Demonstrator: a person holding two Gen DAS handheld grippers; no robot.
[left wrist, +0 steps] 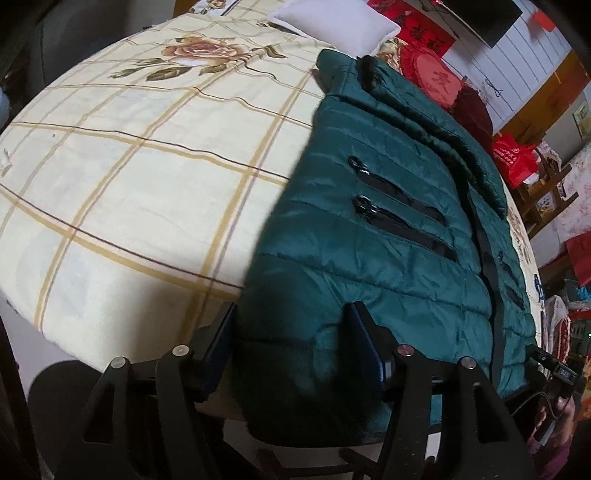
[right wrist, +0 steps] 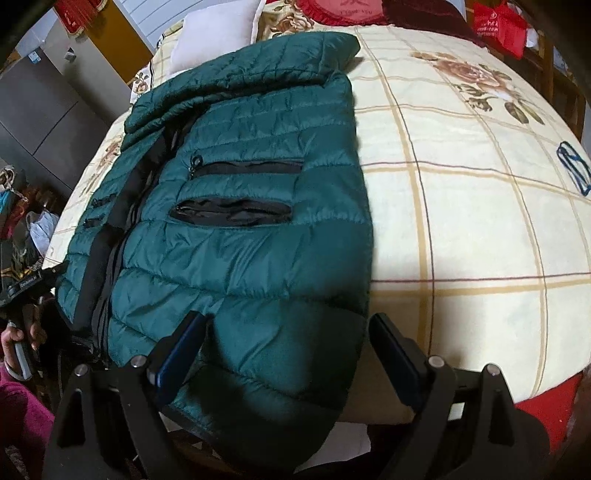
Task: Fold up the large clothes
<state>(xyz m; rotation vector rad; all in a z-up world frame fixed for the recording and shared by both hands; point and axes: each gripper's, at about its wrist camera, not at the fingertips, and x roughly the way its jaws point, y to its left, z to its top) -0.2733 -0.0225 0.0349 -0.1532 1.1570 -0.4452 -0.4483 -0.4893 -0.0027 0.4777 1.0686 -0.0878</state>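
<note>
Big picture first: the bed point(left wrist: 140, 177), spread with a cream checked blanket with roses, carries the green puffer jacket point(left wrist: 369, 258), lying front-up, hem hanging slightly over the near edge, collar toward the pillow point(left wrist: 332, 22). It looks light, soft and springy, its shell shiny and likely slippery, so a shallow pinch may slide off. Best bet: take a deep bite of the hem at each bottom corner, gathering both layers. The left tongs point(left wrist: 291, 347) straddle the hem's left corner, parted, pads beside the fabric, though whether they press is hard to say from here. The right tongs point(right wrist: 288, 350) stand wide, released, over the right corner. Small stuff: black pocket zips point(right wrist: 243, 168) could snag.
</note>
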